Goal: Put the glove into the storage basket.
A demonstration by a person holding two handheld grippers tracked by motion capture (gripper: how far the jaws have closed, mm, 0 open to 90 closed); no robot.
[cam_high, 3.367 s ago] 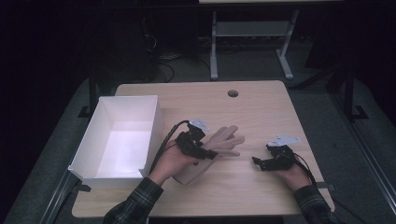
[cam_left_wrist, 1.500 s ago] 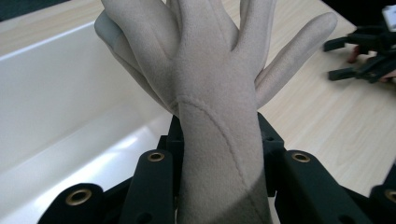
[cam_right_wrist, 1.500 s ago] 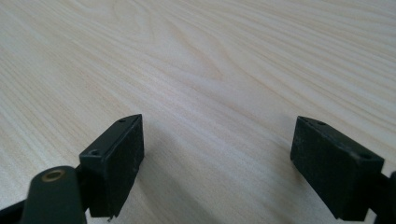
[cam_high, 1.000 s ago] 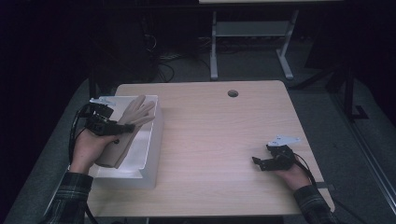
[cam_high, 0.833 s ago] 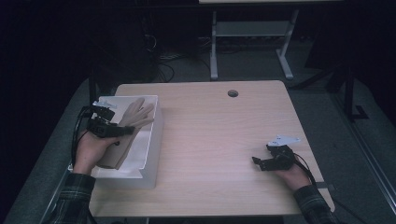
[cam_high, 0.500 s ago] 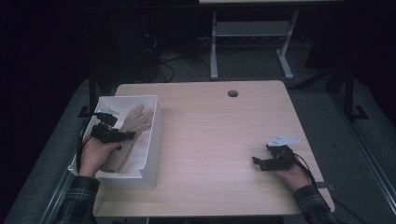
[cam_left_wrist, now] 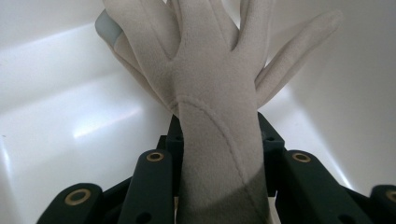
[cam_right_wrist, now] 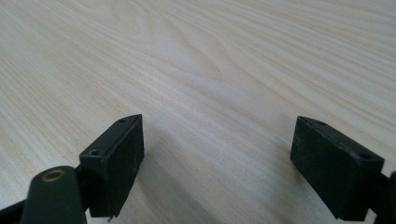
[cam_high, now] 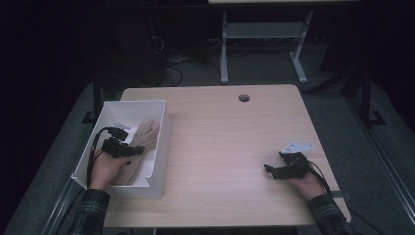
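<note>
Since the earlier pictures, the beige glove (cam_high: 142,139) has been carried from the middle of the table (cam_high: 235,142) into the white box (cam_high: 161,122) at nine o'clock and lowered; it is now down inside, its fingers spread toward twelve o'clock against the white wall; it is pinched at the cuff by the left gripper (cam_high: 128,150), whose jaws are closed on it; the putting-in step seems nearly done; next, the jaws should be opened and the hand lifted out; nothing else can be seen in the box; the right gripper (cam_high: 268,169) is rested on the table at four o'clock, jaws wide and holding nothing.
</note>
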